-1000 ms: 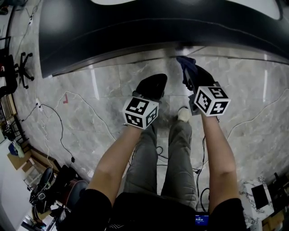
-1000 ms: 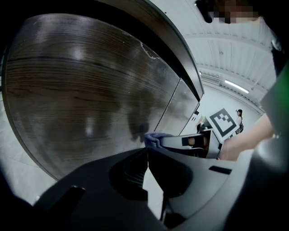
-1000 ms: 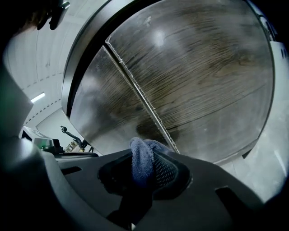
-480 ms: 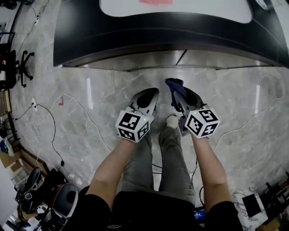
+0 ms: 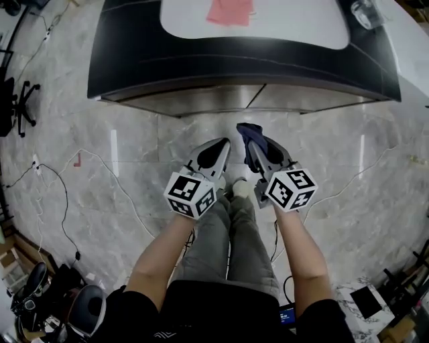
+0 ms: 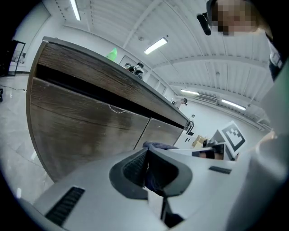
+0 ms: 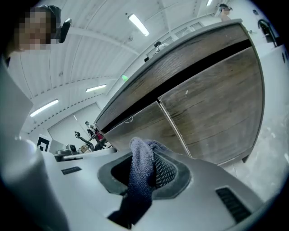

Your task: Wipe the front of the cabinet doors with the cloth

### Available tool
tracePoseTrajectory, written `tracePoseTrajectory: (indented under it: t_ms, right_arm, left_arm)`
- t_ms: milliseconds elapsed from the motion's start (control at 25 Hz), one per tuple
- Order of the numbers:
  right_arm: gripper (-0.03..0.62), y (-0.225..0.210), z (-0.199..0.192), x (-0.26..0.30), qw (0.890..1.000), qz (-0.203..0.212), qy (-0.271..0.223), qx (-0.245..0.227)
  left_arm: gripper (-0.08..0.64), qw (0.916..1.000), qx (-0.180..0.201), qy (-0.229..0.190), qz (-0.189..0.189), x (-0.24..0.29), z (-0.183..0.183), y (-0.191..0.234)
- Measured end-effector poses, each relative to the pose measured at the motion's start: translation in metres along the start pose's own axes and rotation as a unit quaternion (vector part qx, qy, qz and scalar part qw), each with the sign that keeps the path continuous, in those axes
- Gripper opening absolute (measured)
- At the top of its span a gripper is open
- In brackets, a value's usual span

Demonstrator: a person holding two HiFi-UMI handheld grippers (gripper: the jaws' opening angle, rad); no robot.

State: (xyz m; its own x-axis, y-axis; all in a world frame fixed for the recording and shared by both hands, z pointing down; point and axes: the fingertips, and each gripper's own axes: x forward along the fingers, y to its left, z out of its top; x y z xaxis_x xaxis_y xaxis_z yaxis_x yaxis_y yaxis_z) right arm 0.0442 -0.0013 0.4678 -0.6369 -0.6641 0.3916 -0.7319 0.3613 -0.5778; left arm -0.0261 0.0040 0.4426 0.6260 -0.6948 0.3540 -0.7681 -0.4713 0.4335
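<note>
Between the jaws of the right gripper (image 7: 145,155) a dark blue cloth (image 7: 139,176) is pinched, its folded top bulging just above the tips while the rest hangs back down through the gap toward the gripper body. The cloth is a looped terry weave, soft and rumpled against the ribbed dark pads (image 7: 166,173) and the smooth grey shell of the gripper. From the head view the cloth points toward the cabinet doors (image 5: 201,100) and lies near them but apart, with pale floor showing between. The two doors are flat panels of dark, wood-grained material, divided by a thin straight vertical seam (image 7: 174,131) and topped by a black recessed band under the counter edge. The left gripper (image 6: 146,158) has its jaws pressed together with nothing held; it sits just beside the right one, at about the same distance from the doors. The countertop (image 5: 268,30) is a white, rounded slab with a dark rim, and a pink cloth (image 5: 230,12) lies on it. The floor (image 5: 100,167) is glossy grey marble-patterned tile.
</note>
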Motion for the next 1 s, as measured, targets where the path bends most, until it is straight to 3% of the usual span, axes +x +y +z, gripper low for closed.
tracePoseTrajectory:
  t_ms: [280, 640, 1000]
  right_arm:
    - [0.084, 0.01, 0.029, -0.002, 0.999, -0.022, -0.049, 0.002]
    - [0.084, -0.016, 0.057, 0.001, 0.995, 0.002, -0.088, 0.04]
    - [0.084, -0.055, 0.079, 0.002, 0.993, 0.032, -0.099, 0.058]
  left_arm:
    - [0.008, 0.9996, 0.01, -0.004, -0.028, -0.005, 0.02, 0.005]
    - [0.009, 0.9997, 0.021, 0.004, -0.01, 0.024, 0.016, 0.003]
    - [0.008, 0.9997, 0.013, -0.009, 0.019, 0.061, 0.012, -0.028]
